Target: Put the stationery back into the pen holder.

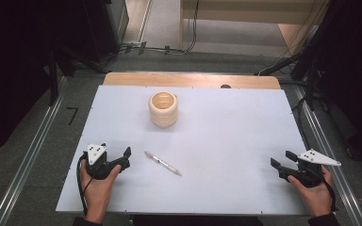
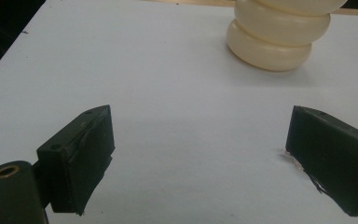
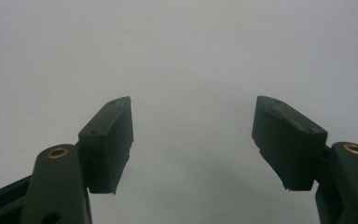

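White table (image 1: pixel 226 122), ribbed cream cup (image 1: pixel 163 108) at the back, pen (image 1: pixel 162 163) lying just beside my left gripper (image 1: pixel 122 157) – both it and the right gripper (image 1: pixel 280 165) are spread, empty. My worry – that thin pen rolling off if I pinch crooked.

Left gripper (image 1: pixel 118 161) black with grey three-cornered plate at 10 o'clock, right gripper (image 1: pixel 282 163) alike, brass screws at jaw hinges, black cables, dark sleeves
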The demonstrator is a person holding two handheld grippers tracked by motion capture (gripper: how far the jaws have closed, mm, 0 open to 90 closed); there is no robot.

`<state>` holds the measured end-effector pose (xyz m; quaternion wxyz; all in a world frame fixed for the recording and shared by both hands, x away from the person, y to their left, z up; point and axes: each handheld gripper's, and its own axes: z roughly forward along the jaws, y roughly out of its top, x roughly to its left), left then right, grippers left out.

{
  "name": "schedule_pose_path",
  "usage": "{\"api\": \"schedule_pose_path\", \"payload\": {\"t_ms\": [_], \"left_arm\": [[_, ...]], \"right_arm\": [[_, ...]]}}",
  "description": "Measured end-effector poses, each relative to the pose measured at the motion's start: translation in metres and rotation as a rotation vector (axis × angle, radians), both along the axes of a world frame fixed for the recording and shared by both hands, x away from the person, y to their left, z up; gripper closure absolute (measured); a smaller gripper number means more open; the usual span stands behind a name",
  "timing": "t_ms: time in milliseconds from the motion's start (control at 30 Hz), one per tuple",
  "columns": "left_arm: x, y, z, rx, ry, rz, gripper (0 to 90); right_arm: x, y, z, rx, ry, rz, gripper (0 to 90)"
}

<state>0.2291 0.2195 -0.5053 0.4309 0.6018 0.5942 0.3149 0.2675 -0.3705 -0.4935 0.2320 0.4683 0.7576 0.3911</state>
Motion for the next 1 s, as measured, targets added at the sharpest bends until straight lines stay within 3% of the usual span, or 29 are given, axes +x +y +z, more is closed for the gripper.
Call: {"api": "schedule_pose_path", "payload": {"t_ms": [1000], "left_arm": [[0.000, -0.002, -0.001, 0.001, 0.011, -0.008, 8.4]], "right_arm": [[-0.003, 0.018, 0.000, -0.010, 0.002, 0.050, 27.6]]}}
